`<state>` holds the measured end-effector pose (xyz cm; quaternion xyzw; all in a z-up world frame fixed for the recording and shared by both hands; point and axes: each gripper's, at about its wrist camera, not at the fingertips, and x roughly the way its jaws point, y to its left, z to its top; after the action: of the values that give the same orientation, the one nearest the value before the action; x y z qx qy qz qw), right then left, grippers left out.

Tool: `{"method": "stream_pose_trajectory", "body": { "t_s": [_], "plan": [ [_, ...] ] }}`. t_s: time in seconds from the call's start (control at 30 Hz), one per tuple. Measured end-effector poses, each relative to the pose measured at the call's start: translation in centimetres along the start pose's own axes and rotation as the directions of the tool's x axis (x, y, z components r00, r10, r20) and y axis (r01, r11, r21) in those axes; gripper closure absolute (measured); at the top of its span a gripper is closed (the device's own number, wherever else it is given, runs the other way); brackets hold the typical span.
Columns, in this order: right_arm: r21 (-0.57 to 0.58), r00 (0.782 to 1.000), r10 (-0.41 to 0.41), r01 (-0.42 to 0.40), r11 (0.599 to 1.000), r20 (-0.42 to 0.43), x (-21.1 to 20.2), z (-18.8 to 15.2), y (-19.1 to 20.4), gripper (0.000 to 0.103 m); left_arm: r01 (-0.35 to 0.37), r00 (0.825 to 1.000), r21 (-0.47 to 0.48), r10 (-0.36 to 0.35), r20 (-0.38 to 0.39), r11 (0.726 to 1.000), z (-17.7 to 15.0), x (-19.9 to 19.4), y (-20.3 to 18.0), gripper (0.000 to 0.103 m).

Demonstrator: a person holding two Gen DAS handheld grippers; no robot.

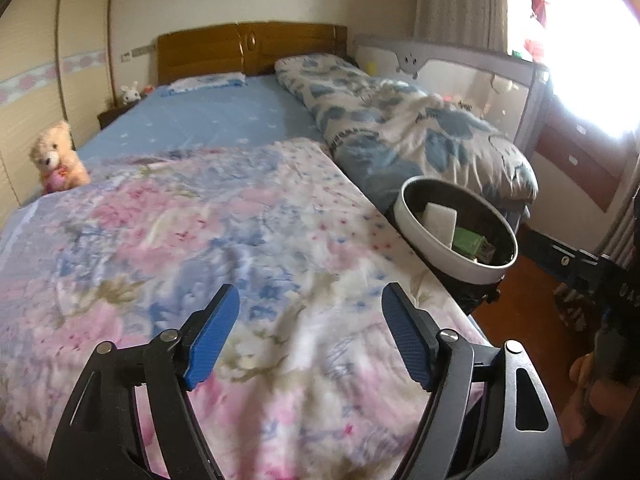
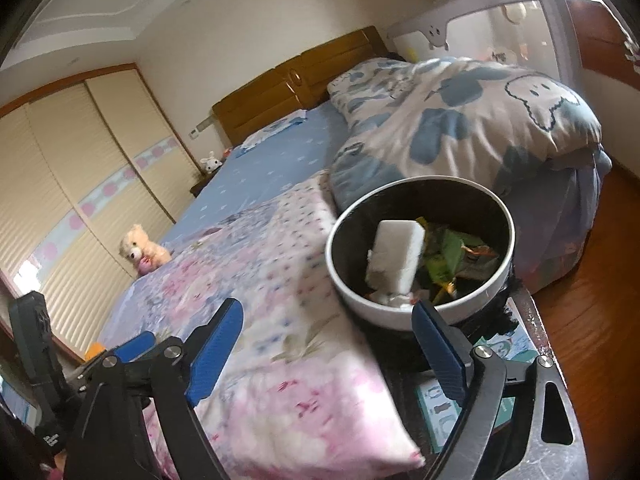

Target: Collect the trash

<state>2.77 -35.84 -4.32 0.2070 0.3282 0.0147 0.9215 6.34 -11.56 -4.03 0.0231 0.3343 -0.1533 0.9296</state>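
— Looking from the left side first, what do you see by your left hand?

— Your left gripper point(image 1: 310, 336) hangs over the pink flowered quilt point(image 1: 200, 240) with its blue fingers point(image 1: 212, 340) spread wide. You hold nothing in it.

— What sits far left on the bed?

— A small teddy bear point(image 1: 56, 158) sits at the left edge of the bed, near the closet doors point(image 1: 28, 92). A wooden headboard point(image 1: 248, 46) stands at the far end.

— Where is the trash?

— It lies in the round trash bin point(image 2: 348, 280) with the white rim, just beside the right edge of the pink quilt. Inside you see a white block point(image 2: 394, 258) leaning up, green wrappers point(image 2: 444, 260) next to it, and crumpled paper near the front rim.

— And your right hand?

— Your right gripper point(image 2: 328, 344) is spread wide too, with nothing between the fingers. Its right finger point(image 2: 438, 346) shows right in front of the bin's near rim; you cannot tell if they touch.

— What is farther right?

— A blue and white quilt point(image 2: 460, 124) is piled up behind the bin. A brown wood floor point(image 2: 592, 280) shows at the far right.
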Motion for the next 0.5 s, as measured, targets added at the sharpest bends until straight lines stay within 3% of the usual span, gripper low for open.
{"method": "stream_pose_trajectory", "body": {
  "t_s": [0.1, 0.17, 0.23, 0.27, 0.37, 0.5],
  "plan": [
    [-0.049, 1.0, -0.013, 0.014, 0.999, 0.022, -0.9, 0.0, 1.5, 0.015, -0.012, 0.998, -0.017, 0.013, 0.065, 1.0, 0.3, -2.1, 0.7, 0.023],
    [-0.079, 0.999, -0.017, 0.021, 0.997, 0.052, -1.9, 0.4, 2.6, 0.014, -0.036, 0.992, -0.022, 0.039, 0.119, 0.999, 0.5, -3.7, 1.0, 0.016],
    [-0.121, 0.994, -0.013, 0.026, 0.992, 0.11, -3.4, 1.2, 4.0, 0.008, -0.089, 0.982, -0.039, 0.094, 0.165, 0.995, 0.6, -5.1, 1.5, 0.0],
    [-0.147, 0.988, -0.012, 0.034, 0.989, 0.151, -4.4, 1.5, 4.9, 0.001, -0.121, 0.973, -0.051, 0.129, 0.19, 0.991, 0.5, -5.8, 1.8, 0.0],
    [-0.209, 0.967, 0.005, 0.05, 0.977, 0.256, -6.7, 1.8, 6.7, 0.0, -0.205, 0.95, -0.064, 0.214, 0.229, 0.977, 0.3, -6.7, 2.3, 0.0],
    [-0.251, 0.956, 0.0, 0.077, 0.965, 0.293, -6.8, 1.1, 7.8, 0.0, -0.276, 0.929, -0.068, 0.284, 0.236, 0.959, -0.5, -6.7, 2.8, 0.0]
  ]
}}
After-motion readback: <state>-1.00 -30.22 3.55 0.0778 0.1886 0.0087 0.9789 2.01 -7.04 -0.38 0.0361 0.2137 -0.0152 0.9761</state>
